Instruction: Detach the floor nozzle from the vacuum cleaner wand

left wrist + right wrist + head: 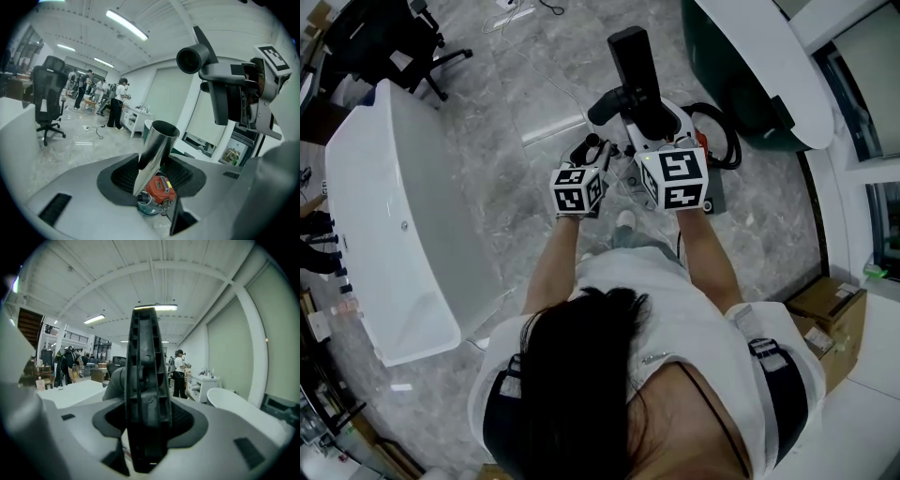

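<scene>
My left gripper [154, 174] is shut on a shiny metal wand [153, 150], which stands tilted between the jaws with its open end on top. The black floor nozzle [226, 96] hangs apart from the wand at the upper right, its round socket [190, 59] empty. My right gripper [145, 430] is shut on that nozzle [144, 376], which stands edge-on and upright between the jaws. In the head view both grippers are side by side in front of the person, the left gripper [587, 155] and the right gripper [652, 129], with the nozzle [633, 58] sticking out ahead.
The vacuum body with its orange part [157, 190] and black hose [724, 131] sits on the marble floor below the grippers. A white bathtub [394, 216] stands at the left, a white tub [769, 56] at the upper right, cardboard boxes [830, 309] at the right. Several people stand far off.
</scene>
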Demonstrator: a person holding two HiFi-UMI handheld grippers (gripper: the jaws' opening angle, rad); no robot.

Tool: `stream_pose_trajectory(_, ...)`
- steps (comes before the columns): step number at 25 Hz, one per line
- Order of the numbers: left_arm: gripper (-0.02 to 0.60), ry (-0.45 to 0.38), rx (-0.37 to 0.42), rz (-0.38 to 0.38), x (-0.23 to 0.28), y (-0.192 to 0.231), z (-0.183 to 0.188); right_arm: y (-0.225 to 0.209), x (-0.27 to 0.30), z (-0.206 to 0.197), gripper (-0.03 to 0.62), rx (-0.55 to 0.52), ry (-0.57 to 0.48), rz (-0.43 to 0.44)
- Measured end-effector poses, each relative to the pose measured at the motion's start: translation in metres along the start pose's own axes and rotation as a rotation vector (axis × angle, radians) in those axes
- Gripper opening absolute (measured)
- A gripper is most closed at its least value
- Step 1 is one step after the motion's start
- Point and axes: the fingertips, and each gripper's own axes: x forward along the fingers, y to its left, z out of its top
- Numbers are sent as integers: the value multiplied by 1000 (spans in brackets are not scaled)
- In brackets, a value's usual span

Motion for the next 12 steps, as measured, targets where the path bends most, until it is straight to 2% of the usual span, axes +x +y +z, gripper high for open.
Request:
stream_pose_trajectory(8, 170, -23, -33, -10, 0, 0, 0, -15, -3, -18, 236, 155, 20, -19)
stream_pose_trajectory(12, 175, -40, -77, -35, -2, 1, 0, -19, -4, -26, 236, 182, 35, -34)
